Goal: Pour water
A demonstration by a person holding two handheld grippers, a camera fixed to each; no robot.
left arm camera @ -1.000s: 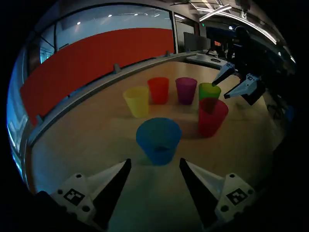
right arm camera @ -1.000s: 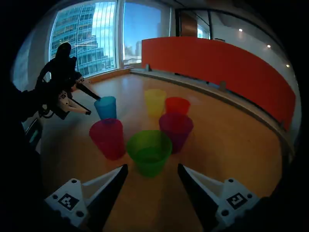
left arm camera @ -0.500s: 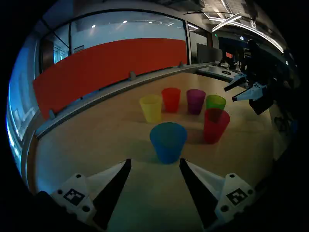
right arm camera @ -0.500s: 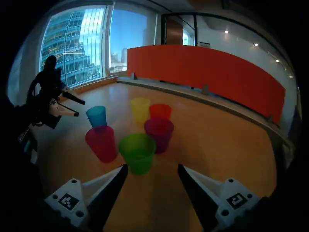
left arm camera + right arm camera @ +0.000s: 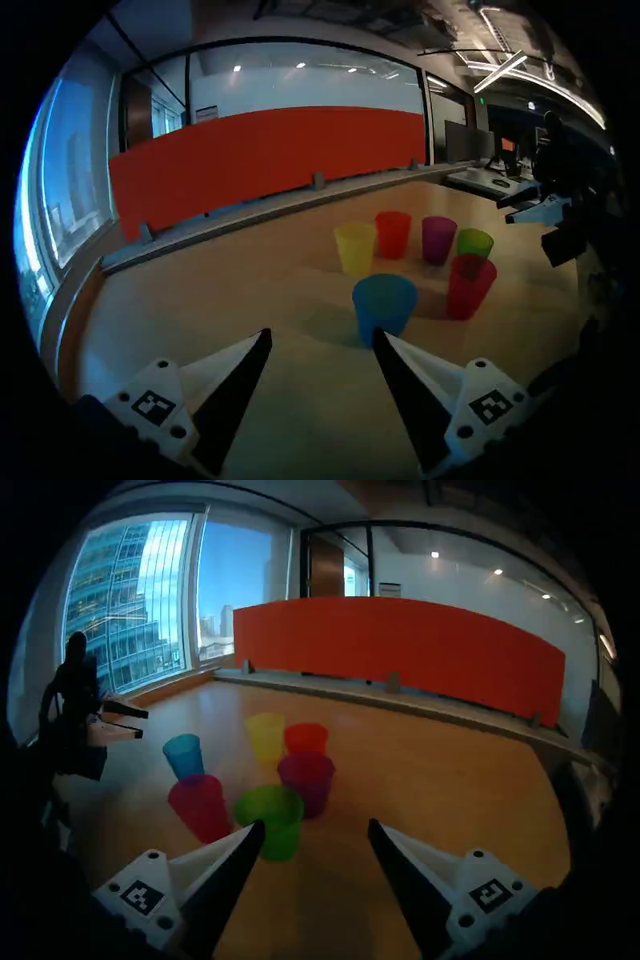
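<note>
left tongs (image 5: 320, 333) are gaping apart, empty, facing the blue cup (image 5: 384, 307); right tongs (image 5: 314, 824) are gaping apart facing the green cup (image 5: 270, 819).

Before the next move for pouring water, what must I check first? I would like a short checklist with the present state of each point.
1. The left gripper is open and empty: ok.
2. The right gripper is open and empty: ok.
3. The cups stand upright on the table: ok.
4. The blue cup stands apart from the red cup, free to grasp: ok.
5. Which cup holds water: cannot tell.
6. A cup sits between a gripper's fingers: not ok, none yet.
</note>
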